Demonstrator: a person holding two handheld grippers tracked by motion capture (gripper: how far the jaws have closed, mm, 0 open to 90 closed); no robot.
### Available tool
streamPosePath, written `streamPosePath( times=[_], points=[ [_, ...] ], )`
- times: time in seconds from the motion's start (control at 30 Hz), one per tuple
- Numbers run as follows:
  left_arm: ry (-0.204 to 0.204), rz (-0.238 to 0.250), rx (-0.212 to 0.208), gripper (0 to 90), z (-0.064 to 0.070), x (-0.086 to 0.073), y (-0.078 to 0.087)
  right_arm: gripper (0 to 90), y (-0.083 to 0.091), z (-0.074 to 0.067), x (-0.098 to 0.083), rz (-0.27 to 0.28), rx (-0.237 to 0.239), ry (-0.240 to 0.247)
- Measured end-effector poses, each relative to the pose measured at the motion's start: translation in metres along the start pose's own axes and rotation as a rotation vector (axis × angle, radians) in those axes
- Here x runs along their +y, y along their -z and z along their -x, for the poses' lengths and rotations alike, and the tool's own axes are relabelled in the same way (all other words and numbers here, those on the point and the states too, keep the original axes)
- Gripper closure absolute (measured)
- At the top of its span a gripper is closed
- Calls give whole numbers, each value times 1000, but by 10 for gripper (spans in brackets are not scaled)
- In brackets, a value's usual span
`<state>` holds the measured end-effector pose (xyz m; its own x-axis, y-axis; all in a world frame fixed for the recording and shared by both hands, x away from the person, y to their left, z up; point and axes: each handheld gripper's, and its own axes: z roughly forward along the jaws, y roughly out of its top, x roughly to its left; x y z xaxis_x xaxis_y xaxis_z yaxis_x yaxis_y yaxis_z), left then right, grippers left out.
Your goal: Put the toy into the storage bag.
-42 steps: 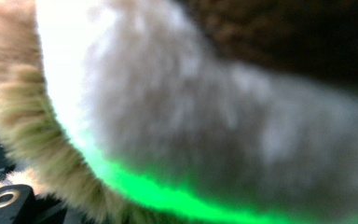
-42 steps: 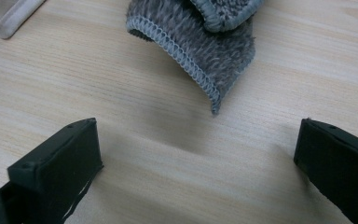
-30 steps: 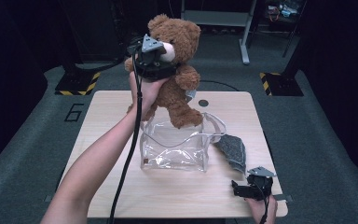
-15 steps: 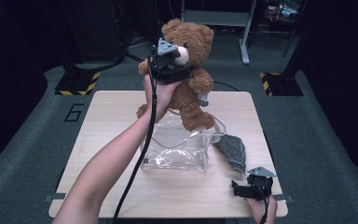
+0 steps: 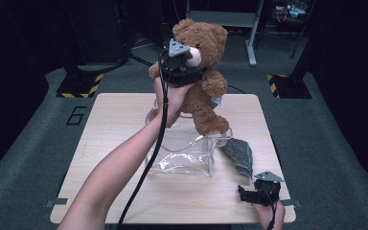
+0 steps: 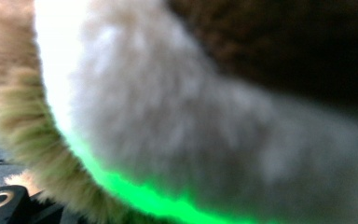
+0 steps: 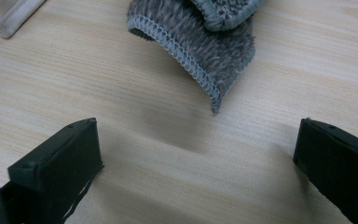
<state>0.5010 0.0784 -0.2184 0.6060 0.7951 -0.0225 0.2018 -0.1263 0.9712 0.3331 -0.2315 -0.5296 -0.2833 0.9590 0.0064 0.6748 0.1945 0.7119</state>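
I see a light wooden table (image 5: 115, 124) on grey carpet (image 5: 28, 143). Black-and-yellow hazard tape (image 5: 79, 91) marks dark stands behind it. The room beyond is dim.

Blurred teddy bear (image 6: 177, 116) fur hides the left hand-held gripper (image 5: 184, 72) jaws in the left gripper view.

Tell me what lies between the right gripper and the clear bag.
In the high view, the right gripper and the clear bag have bare table between them; the grey cloth lies just off that line, beside the bag.
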Motion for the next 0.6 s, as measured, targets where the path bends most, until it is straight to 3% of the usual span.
streamPosePath(
  times=[0.1, 0.13, 0.47, 0.6],
  points=[
    [3, -1, 7, 442, -1, -2, 0, 0, 0, 0, 0, 0, 0, 0],
    [22, 7, 7, 442, -1, -2, -2, 0, 0, 0, 0, 0, 1, 1],
    [15, -1, -11, 436, 9, -5, -10, 1, 1, 1, 0, -2, 9, 10],
    [15, -7, 3, 434, 4, -10, -10, 2, 1, 1, -1, -1, 5, 10]
  ],
)
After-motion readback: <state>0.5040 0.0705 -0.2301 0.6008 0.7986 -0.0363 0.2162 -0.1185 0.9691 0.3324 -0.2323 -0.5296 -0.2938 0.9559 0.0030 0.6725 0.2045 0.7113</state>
